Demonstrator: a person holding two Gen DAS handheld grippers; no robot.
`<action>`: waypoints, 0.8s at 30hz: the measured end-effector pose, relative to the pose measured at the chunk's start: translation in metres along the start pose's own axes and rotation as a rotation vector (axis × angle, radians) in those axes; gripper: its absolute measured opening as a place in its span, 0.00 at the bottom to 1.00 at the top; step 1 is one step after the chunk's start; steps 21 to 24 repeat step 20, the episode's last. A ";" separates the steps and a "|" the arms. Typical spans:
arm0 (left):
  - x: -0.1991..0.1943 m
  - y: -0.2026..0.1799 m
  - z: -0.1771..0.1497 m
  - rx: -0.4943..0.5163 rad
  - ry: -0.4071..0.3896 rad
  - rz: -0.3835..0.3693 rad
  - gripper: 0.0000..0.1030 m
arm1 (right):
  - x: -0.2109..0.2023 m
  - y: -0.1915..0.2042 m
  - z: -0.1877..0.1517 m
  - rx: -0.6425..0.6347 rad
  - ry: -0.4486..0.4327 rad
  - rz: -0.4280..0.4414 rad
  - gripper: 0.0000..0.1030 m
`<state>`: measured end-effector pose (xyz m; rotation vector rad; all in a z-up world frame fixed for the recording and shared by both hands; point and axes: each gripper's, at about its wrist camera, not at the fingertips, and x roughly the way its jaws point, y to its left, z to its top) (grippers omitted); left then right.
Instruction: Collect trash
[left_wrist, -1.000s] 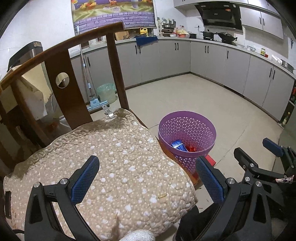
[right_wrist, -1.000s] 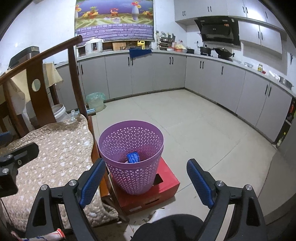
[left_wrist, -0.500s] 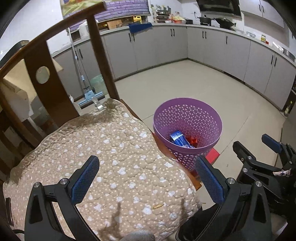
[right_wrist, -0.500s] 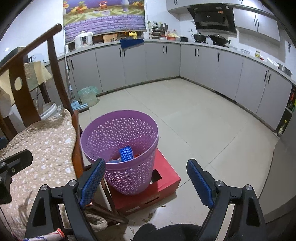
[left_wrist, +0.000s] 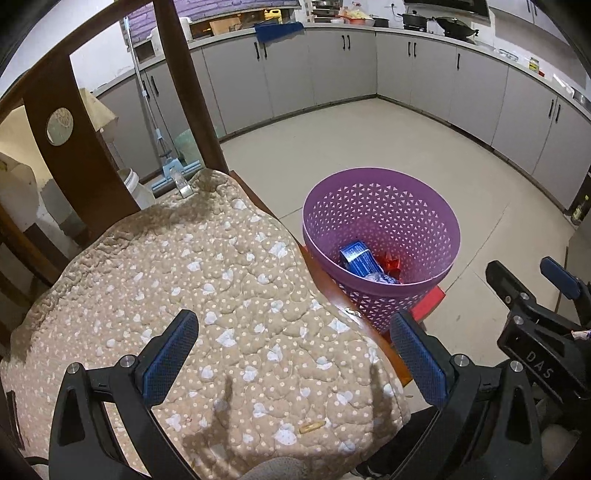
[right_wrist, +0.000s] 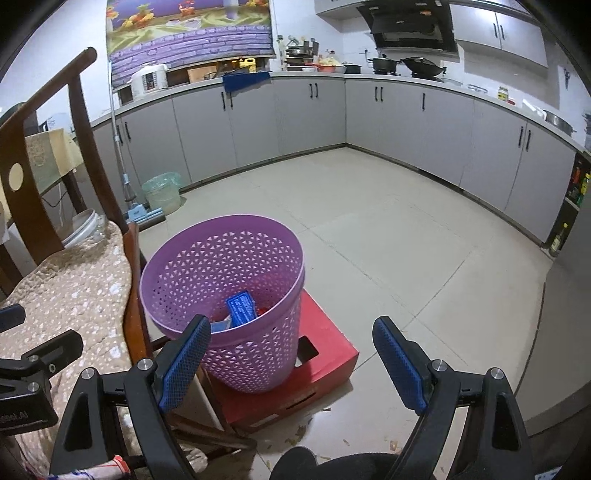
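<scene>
The left gripper is pitched steeply downward above the quilted seat cushion of one wooden chair. Its jaws are spread wide with nothing between them; the two blue pads cast a shadow on the cushion near its front edge. One small tan scrap lies on the cushion close to that front edge, below the gap between the pads and apart from both.

The right gripper is also angled downward, held beside the chair over the floor. Its jaws are spread wide and grip nothing. Seen from its camera, the left pad overlaps the near rim of the basket; contact cannot be confirmed. In the left wrist view the right gripper appears at the right edge, well apart from the basket.

One purple perforated basket stands upright on one red box, just beside the chair's seat edge. Inside the basket: one blue printed carton, one red wrapper, and one pale blue-and-white wrapper at the bottom. Small bits of litter lie scattered on the floor in front of the red box; their number cannot be counted
</scene>
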<state>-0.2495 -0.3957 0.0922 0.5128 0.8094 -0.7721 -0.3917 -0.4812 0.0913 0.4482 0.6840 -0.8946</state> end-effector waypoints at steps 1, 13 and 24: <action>0.001 0.000 0.000 -0.001 0.002 -0.002 1.00 | 0.001 -0.001 0.000 0.003 0.002 -0.002 0.89; 0.011 0.000 -0.004 -0.012 0.033 -0.037 1.00 | 0.002 -0.002 0.000 0.005 0.004 -0.019 0.89; 0.007 0.002 -0.007 -0.022 0.033 -0.046 1.00 | 0.002 0.003 0.000 -0.012 0.004 -0.035 0.90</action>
